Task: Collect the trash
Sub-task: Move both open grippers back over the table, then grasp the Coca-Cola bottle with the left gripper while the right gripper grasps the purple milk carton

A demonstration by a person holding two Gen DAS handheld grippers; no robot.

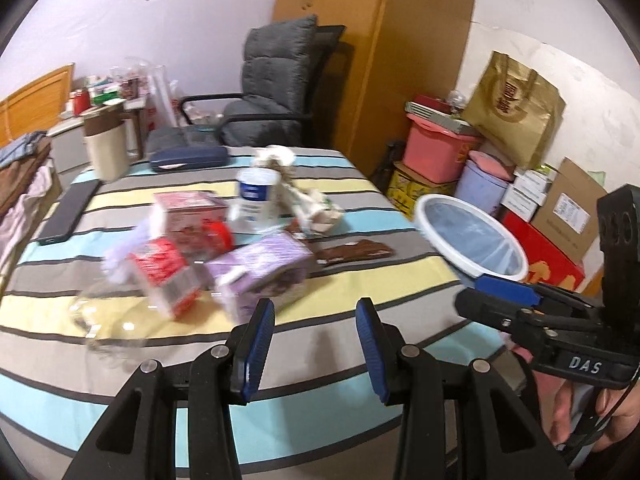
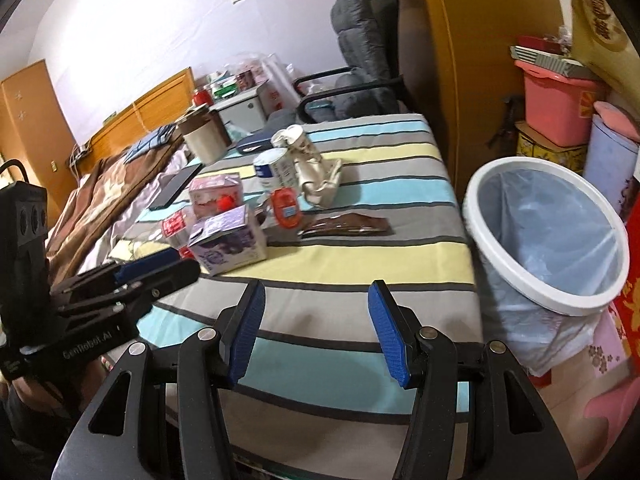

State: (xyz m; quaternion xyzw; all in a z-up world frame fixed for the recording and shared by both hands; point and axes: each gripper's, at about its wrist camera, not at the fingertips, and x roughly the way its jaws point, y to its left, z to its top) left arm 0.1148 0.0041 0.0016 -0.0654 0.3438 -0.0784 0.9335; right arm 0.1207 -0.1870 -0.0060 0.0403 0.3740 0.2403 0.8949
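striped bedspread (image 2: 360, 264), purple carton (image 2: 228, 240) among litter, white bin (image 2: 500, 248) beside

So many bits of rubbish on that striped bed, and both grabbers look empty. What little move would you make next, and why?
Probably ease the left hand-held gripper forward to the purple carton. Both it and the right hand-held gripper are open and empty, that carton lies nearest, and the lined bin waits beside the bed.

Right gripper (image 2: 316, 328) empty, jaws apart above striped bed (image 2: 360, 256); white bin (image 2: 520, 280) beside.
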